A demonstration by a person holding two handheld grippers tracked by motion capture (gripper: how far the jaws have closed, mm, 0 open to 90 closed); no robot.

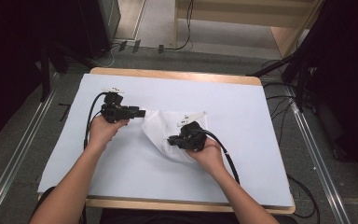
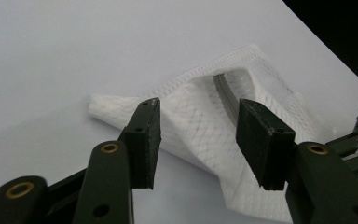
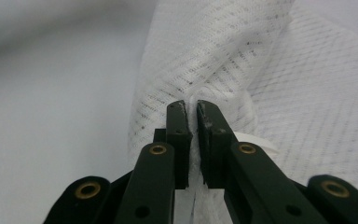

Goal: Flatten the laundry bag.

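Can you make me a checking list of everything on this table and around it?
Surface: white sheet over a wooden table.
Job's things: white mesh cloth, bunched, partly lifted.
Clutter: nothing seen.
Grippers: left gripper open, jaws apart in front of the cloth; right gripper shut on a fold of it.
Cables: black cable from the left gripper, another from the right; more on the floor.
Surroundings: grey floor, metal rails, dark stands.

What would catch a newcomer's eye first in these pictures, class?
First, the crumpled white mesh cloth in the middle of the pale table. The right tool is clamped on a fold of it, while the left tool stands open just beside the cloth's edge.
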